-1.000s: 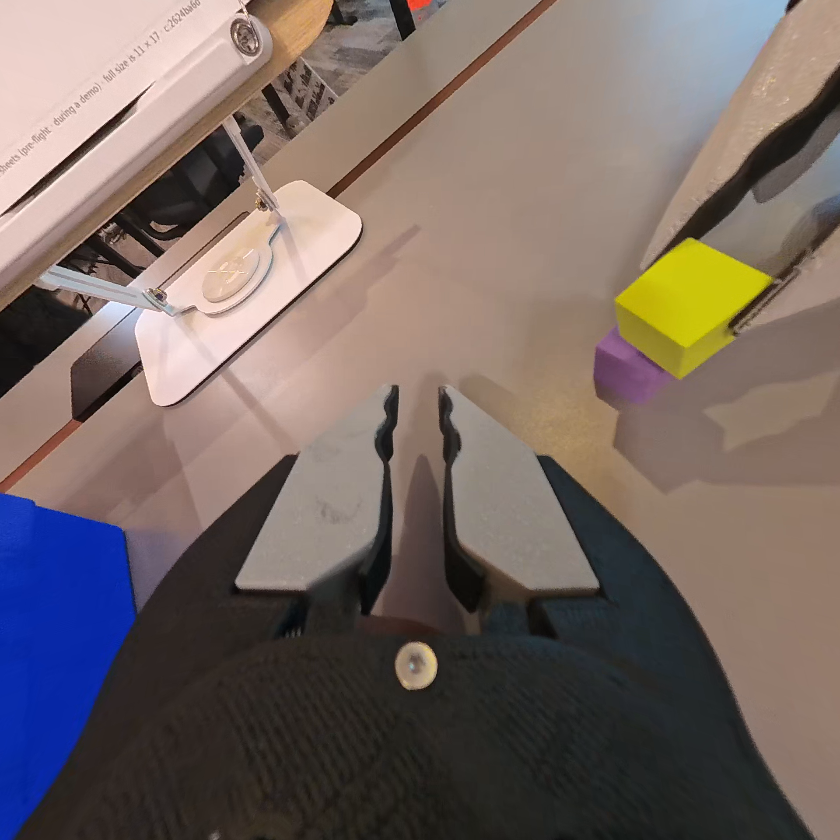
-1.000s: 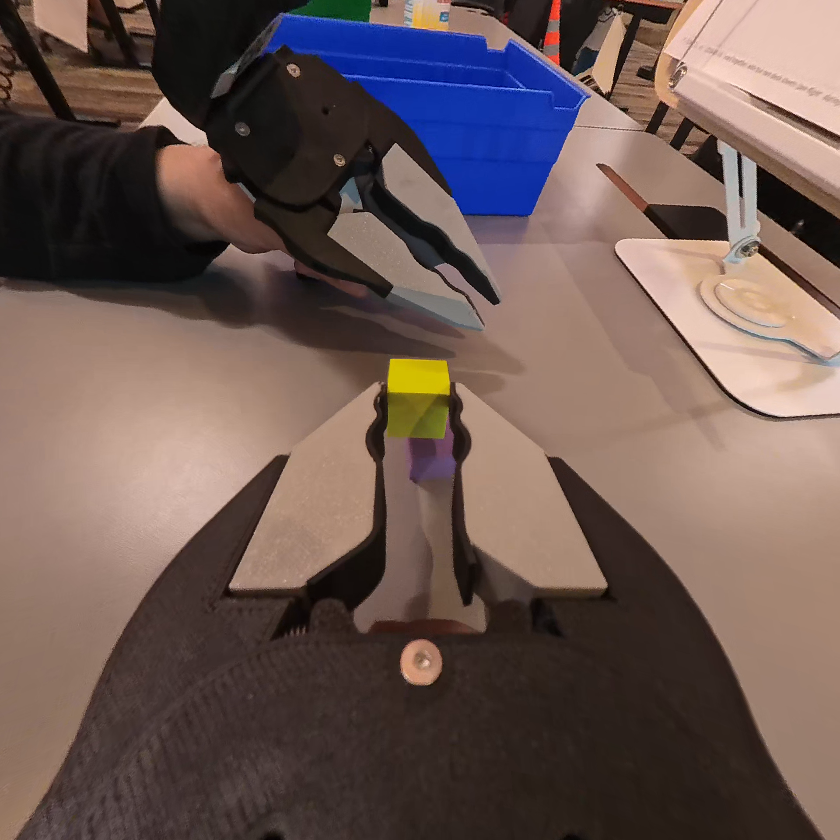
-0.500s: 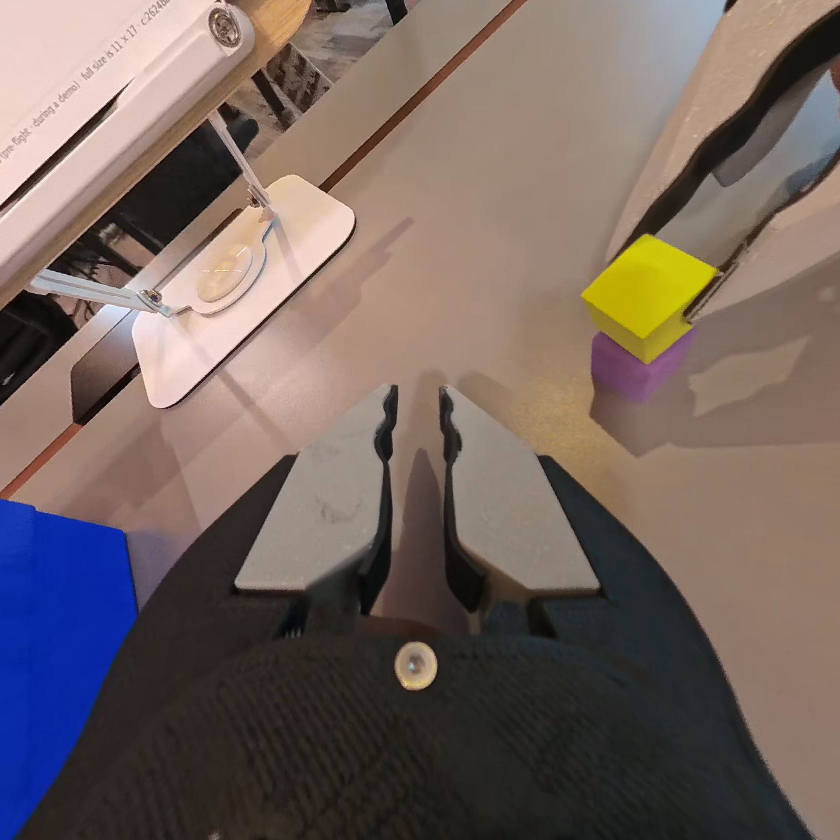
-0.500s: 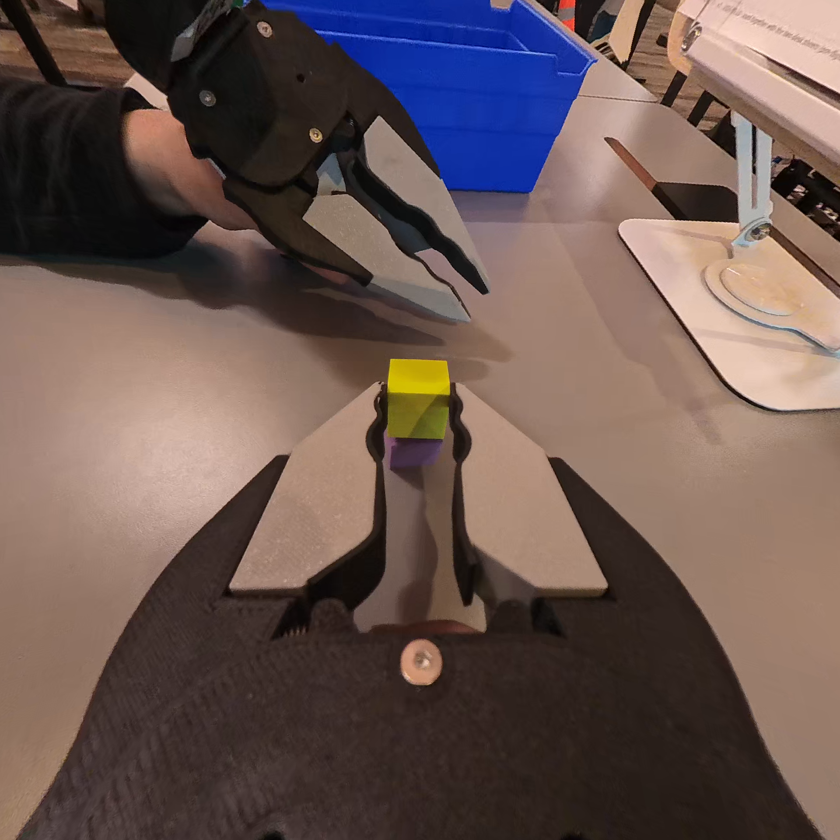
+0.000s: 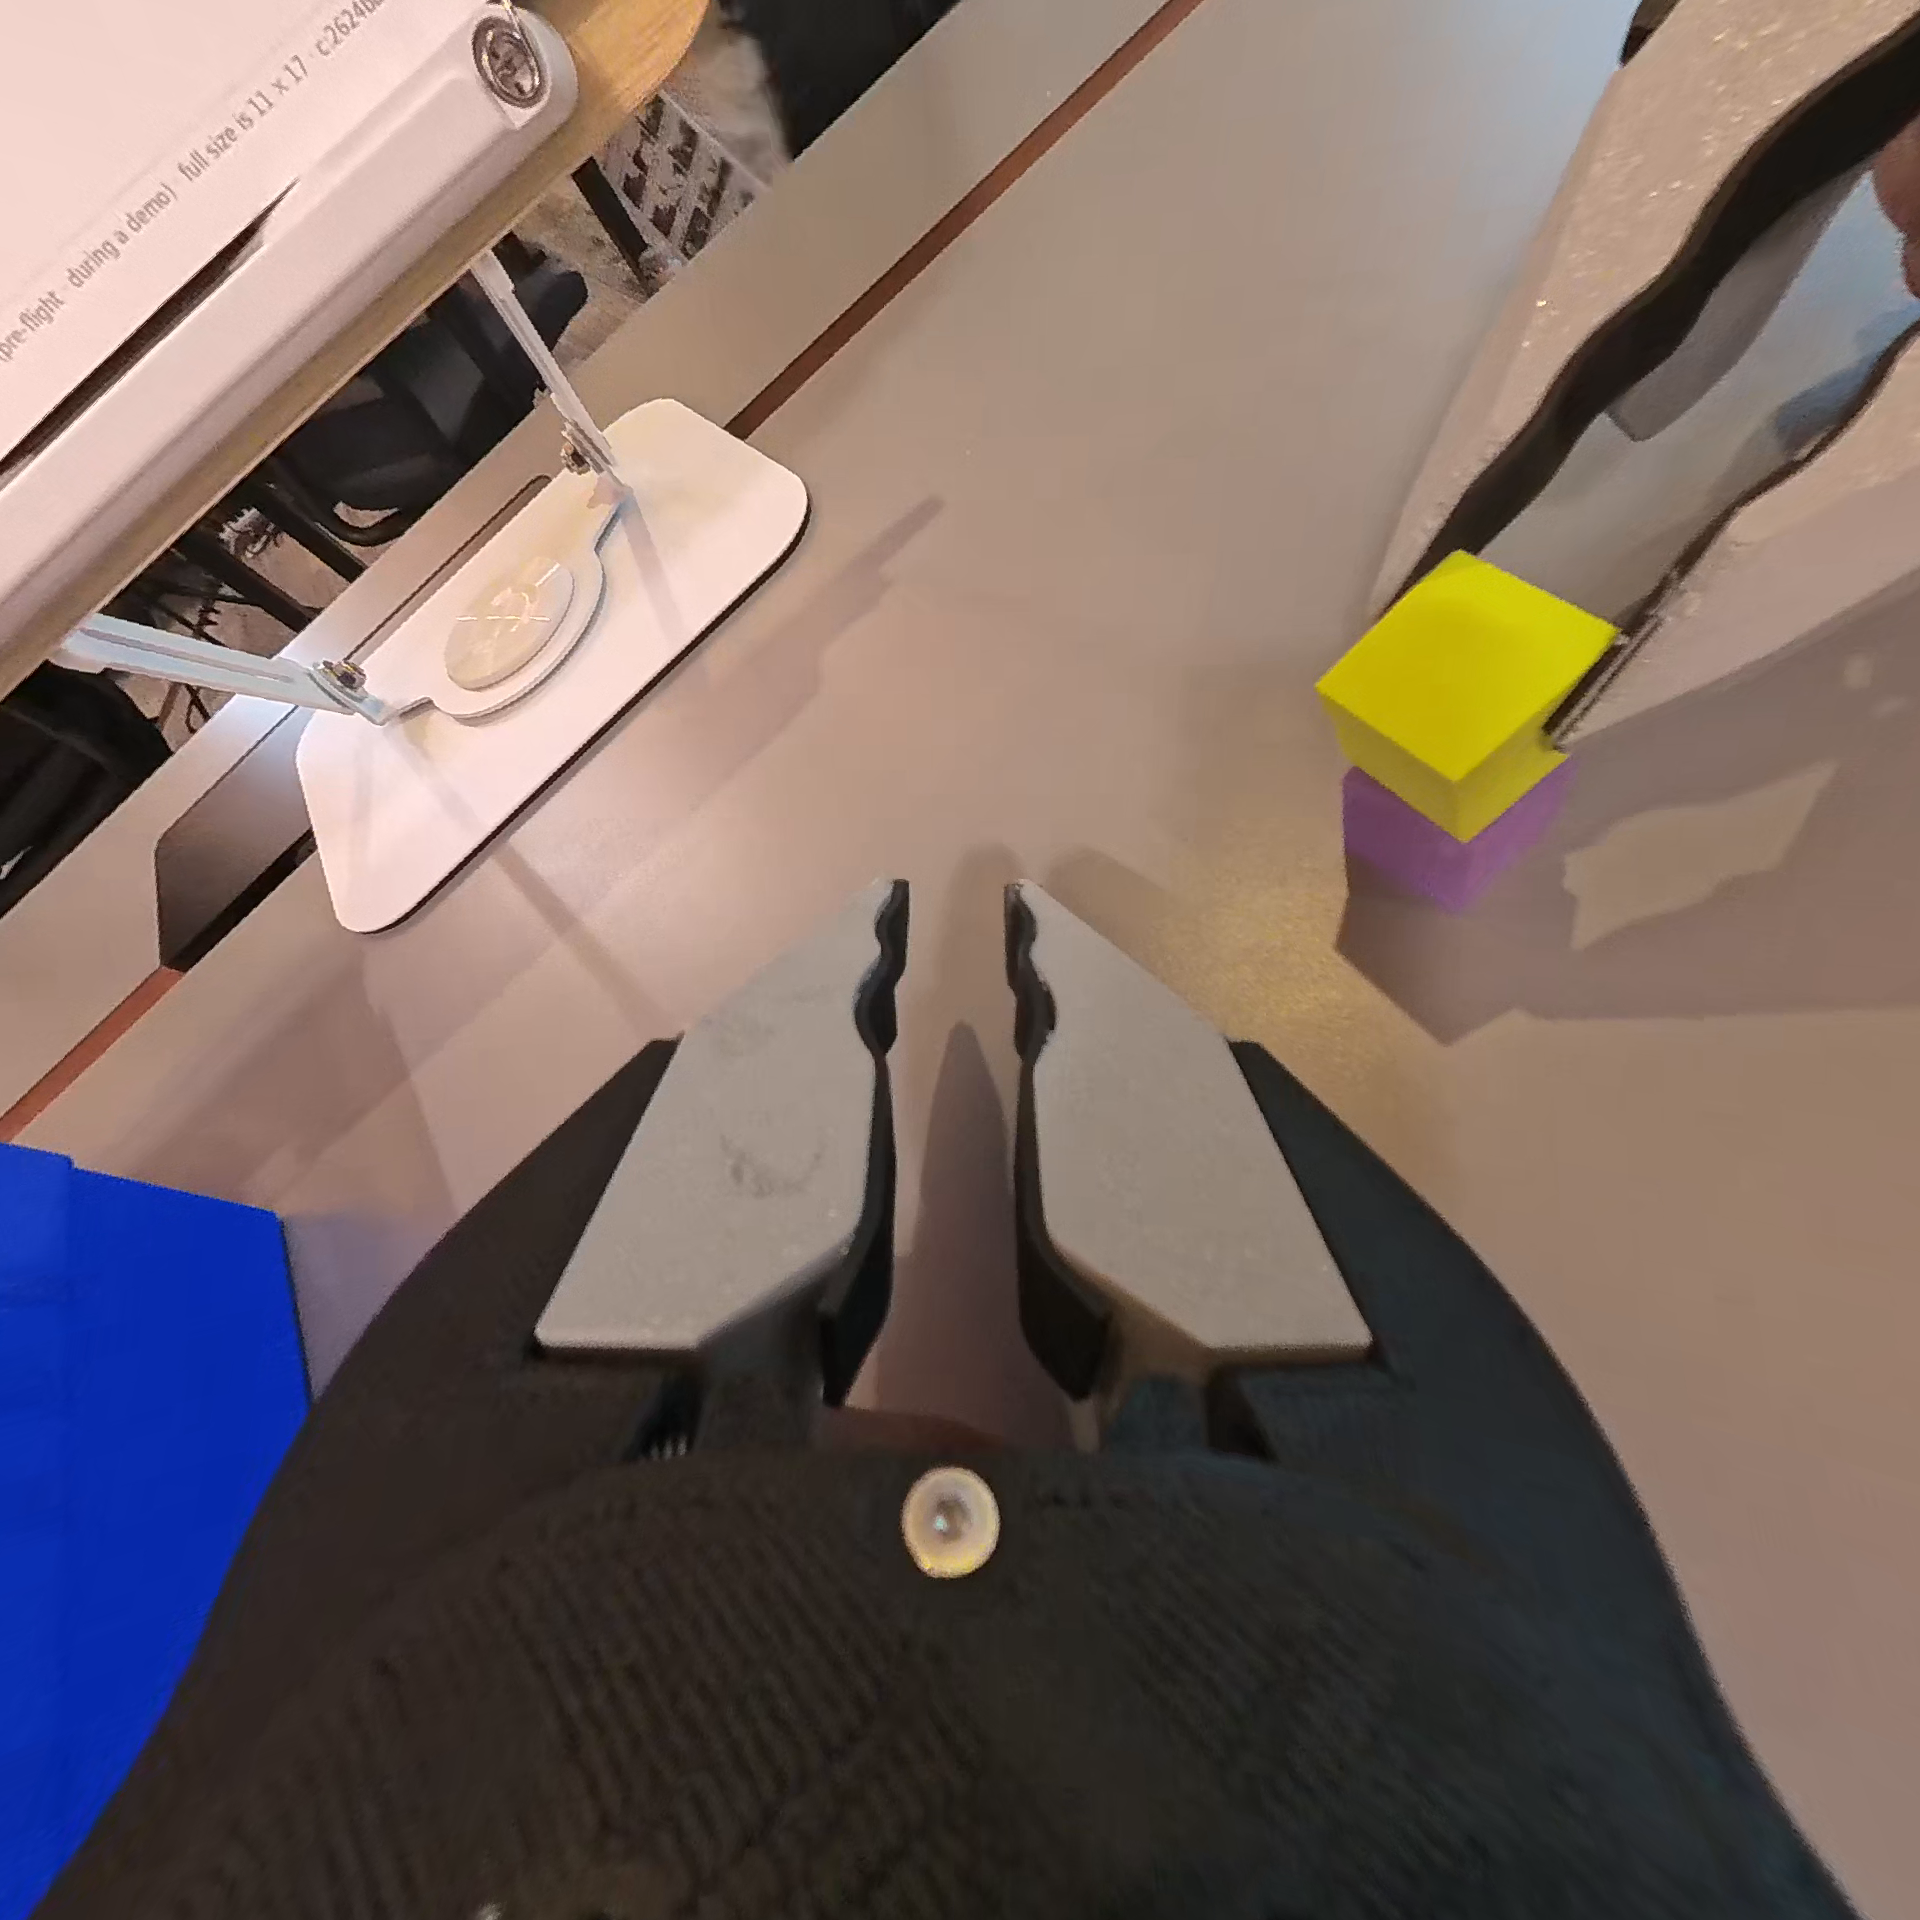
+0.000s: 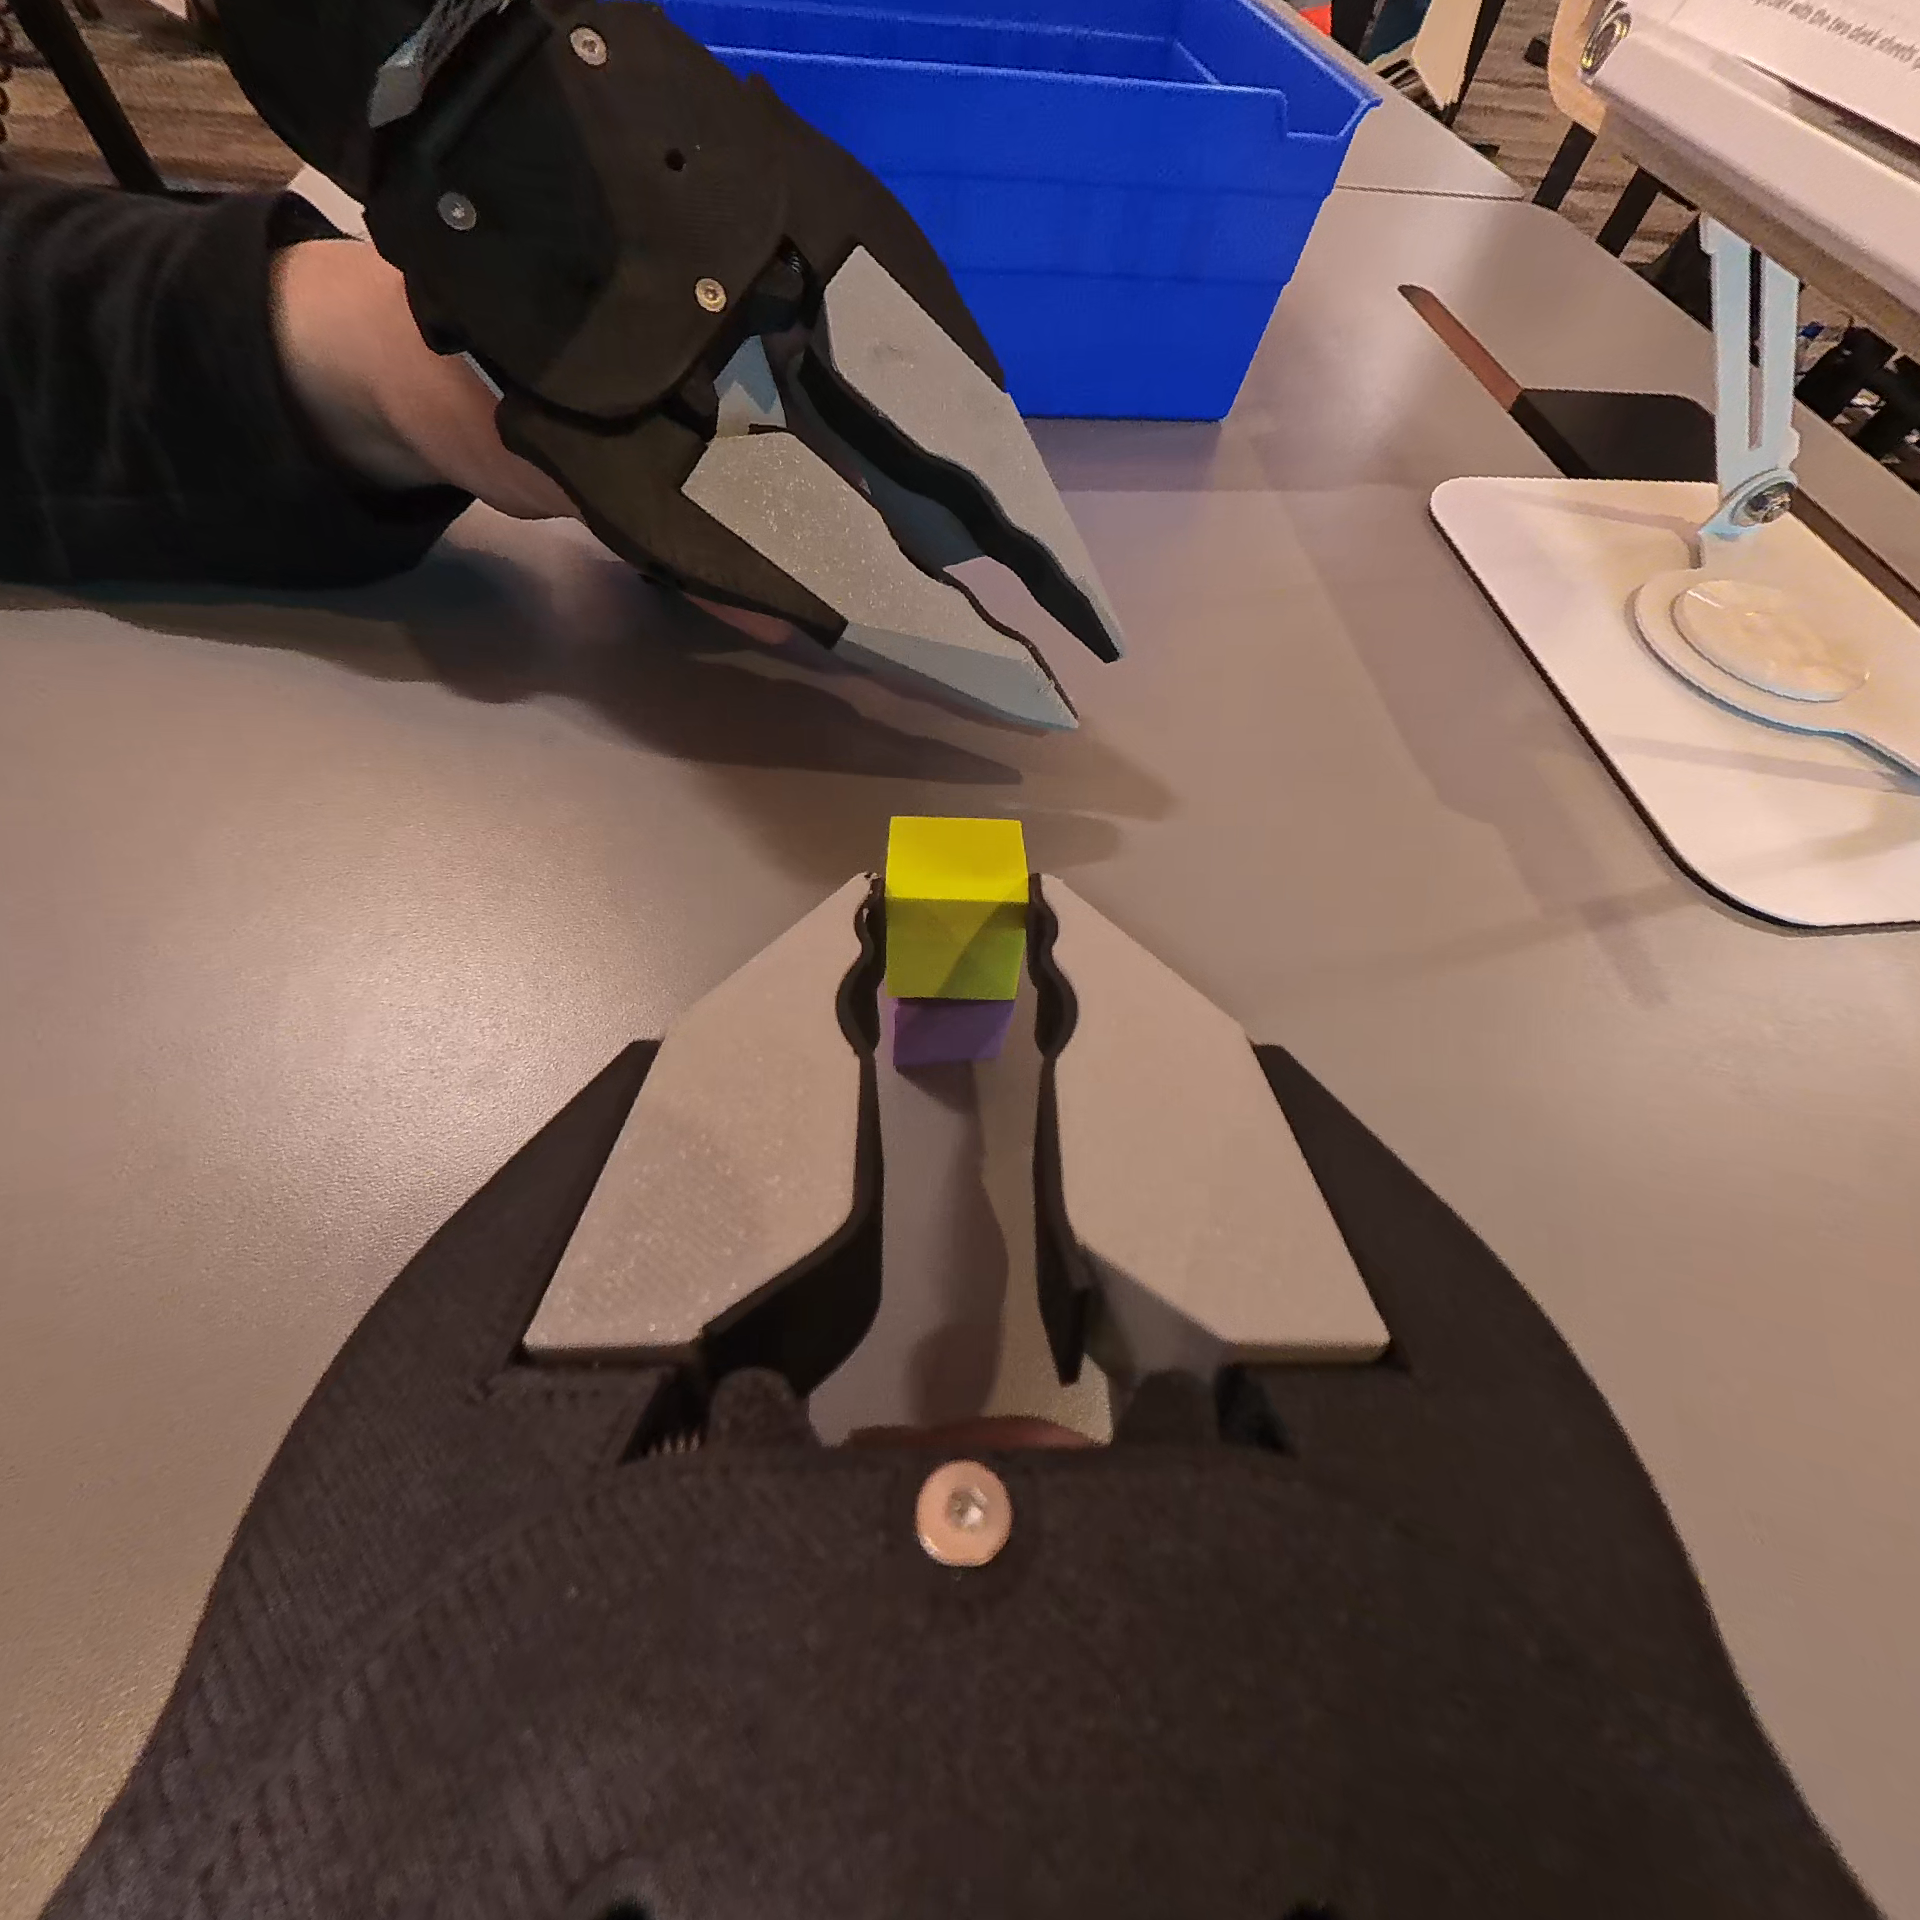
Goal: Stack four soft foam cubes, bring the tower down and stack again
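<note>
Left wrist view: my left gripper slightly parted, empty, bare grey table ahead; white stand base by the table edge, printed sheet above | Right wrist view: my right gripper clasps yellow cube atop purple cube; blue bin beyond.

My gripper fingers look grainy, matt grey; their black shell ribbed. Yellow cube and purple cube beneath: matt foam. Table: smooth, satin.
</note>
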`<state>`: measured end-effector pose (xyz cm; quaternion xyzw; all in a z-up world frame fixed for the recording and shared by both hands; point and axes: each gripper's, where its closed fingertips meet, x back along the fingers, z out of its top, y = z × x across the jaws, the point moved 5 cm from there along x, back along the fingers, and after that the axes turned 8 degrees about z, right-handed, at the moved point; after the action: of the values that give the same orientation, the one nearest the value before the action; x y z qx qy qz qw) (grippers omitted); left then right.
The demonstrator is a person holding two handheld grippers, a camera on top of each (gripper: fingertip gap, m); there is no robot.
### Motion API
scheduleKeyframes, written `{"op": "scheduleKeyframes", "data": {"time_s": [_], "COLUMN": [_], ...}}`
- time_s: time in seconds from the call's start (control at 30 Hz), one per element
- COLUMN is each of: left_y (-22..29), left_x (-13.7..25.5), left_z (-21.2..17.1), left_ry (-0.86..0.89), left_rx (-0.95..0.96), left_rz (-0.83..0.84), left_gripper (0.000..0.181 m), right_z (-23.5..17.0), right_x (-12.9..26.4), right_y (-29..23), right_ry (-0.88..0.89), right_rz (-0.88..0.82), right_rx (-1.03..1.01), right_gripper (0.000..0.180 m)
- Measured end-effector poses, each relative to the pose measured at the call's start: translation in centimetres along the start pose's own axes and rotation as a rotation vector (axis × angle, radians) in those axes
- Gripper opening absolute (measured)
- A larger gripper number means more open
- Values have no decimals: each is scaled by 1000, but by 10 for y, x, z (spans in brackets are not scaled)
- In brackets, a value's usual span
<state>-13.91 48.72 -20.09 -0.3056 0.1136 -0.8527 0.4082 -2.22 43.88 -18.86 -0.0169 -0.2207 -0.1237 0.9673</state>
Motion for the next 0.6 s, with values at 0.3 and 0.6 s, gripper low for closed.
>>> {"op": "scheduleKeyframes", "data": {"time_s": [0.3,0.6], "left_y": [1,2], "left_x": [0,0], "left_z": [0,0], "left_ry": [-2,-3], "left_rx": [-7,-8], "left_rz": [-2,-7], "left_gripper": [16,17], "right_z": [-2,-4], "right_x": [0,-2], "right_y": [3,4], "right_ry": [-12,-30], "right_rz": [10,-2], "right_rx": [-34,-38], "right_gripper": [24,30]}}
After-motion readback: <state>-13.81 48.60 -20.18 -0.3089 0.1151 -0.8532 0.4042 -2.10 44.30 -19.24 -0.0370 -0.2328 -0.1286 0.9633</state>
